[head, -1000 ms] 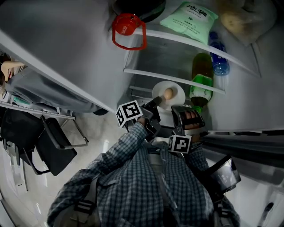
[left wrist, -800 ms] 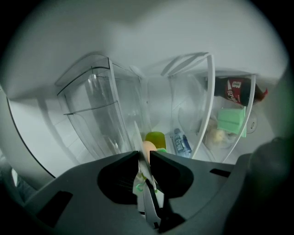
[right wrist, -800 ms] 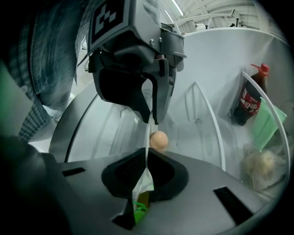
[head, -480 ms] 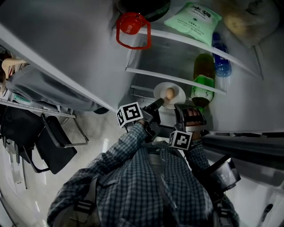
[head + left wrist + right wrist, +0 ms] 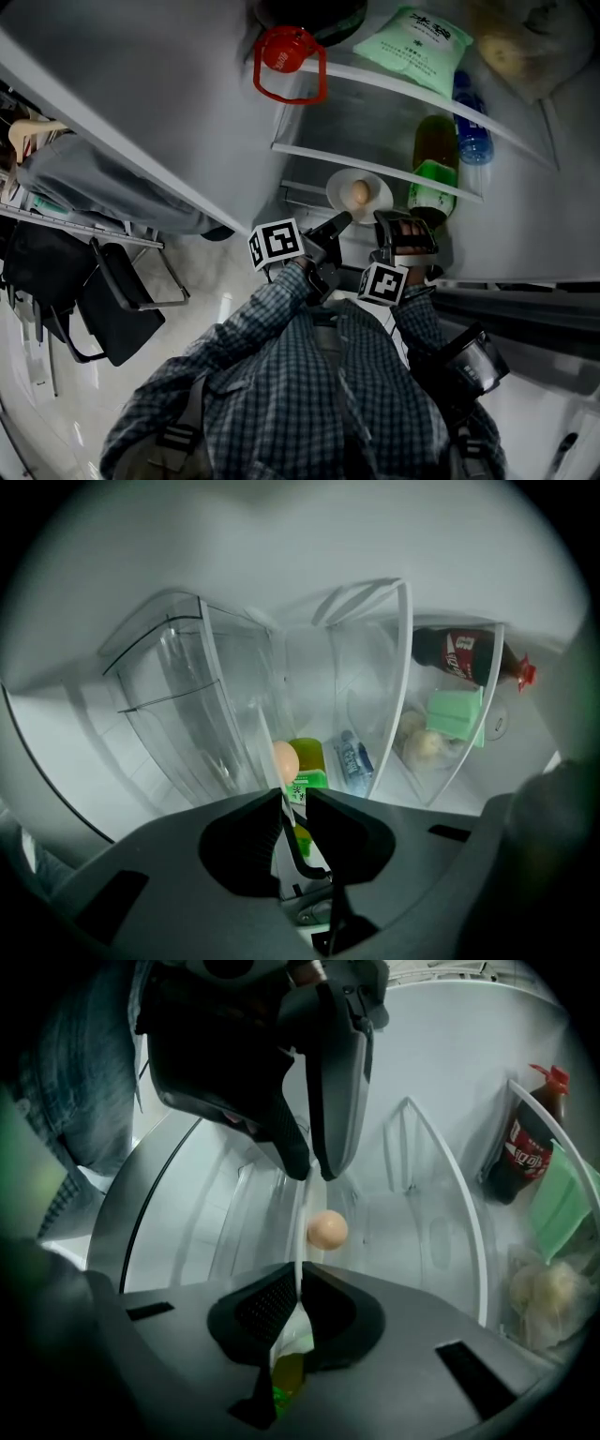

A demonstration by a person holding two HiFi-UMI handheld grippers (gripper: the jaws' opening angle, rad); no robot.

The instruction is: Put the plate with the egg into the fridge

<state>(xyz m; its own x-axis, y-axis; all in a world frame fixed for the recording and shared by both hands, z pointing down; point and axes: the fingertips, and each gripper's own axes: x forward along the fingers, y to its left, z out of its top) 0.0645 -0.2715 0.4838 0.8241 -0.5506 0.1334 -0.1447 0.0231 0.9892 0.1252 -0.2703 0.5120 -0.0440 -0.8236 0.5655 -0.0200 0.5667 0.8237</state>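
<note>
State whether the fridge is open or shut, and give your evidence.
Open: the head view looks straight onto its shelves, with the green bottle and green packet exposed.

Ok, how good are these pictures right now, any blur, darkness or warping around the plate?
Head view: dim and bowed at the edges, yet the egg on the plate reads clearly. Left gripper view: black corners, shelves strongly curved, foreground in shadow. Right gripper view: egg crisp, sleeve at left blurred, plate edge-on as a thin bright line.
</note>
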